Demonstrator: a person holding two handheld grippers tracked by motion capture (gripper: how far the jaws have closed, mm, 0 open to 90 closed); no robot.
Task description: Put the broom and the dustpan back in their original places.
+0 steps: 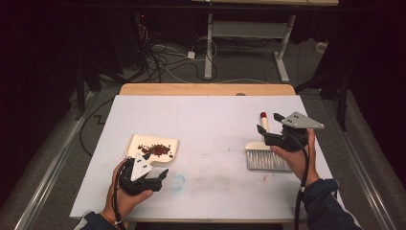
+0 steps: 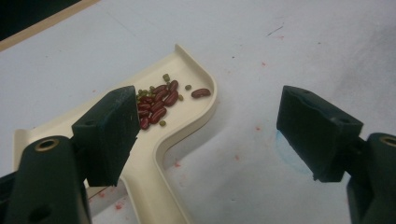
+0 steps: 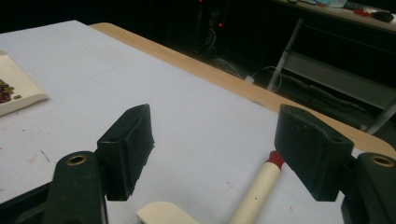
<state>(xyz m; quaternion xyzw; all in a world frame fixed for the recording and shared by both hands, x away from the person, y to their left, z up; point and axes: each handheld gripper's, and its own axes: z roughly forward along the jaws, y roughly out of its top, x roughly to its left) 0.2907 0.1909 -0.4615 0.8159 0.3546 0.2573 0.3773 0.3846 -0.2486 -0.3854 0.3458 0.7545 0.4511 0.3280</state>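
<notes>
My cream dustpan lies flat on the white table, well to the left of the brush, its handle pointing toward the near edge. In its tray sits a small heap of dark red beans mixed with a few green ones. My brush lies flat to the dustpan's right, grey bristles toward me, its cream handle with a red tip pointing away.
</notes>
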